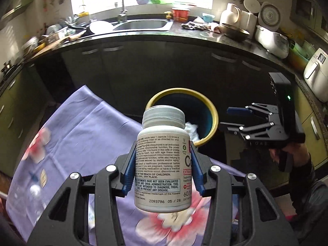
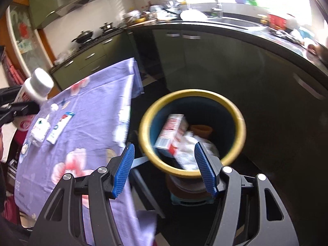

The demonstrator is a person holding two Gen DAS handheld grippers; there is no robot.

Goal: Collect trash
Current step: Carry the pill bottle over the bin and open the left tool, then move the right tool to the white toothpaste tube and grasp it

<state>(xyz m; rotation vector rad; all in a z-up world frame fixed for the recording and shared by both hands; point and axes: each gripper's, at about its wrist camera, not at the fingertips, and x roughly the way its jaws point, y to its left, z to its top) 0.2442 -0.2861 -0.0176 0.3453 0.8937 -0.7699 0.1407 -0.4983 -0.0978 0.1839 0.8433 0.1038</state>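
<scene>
Partly hidden – pill bottle (image 1: 163, 160) label behind left hand-held gripper (image 1: 163, 171) pads

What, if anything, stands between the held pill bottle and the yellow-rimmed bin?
Nothing visible. The left tool holds the pill bottle above the tablecloth; the bin mouth is open, and the right tool is off to its side.
</scene>
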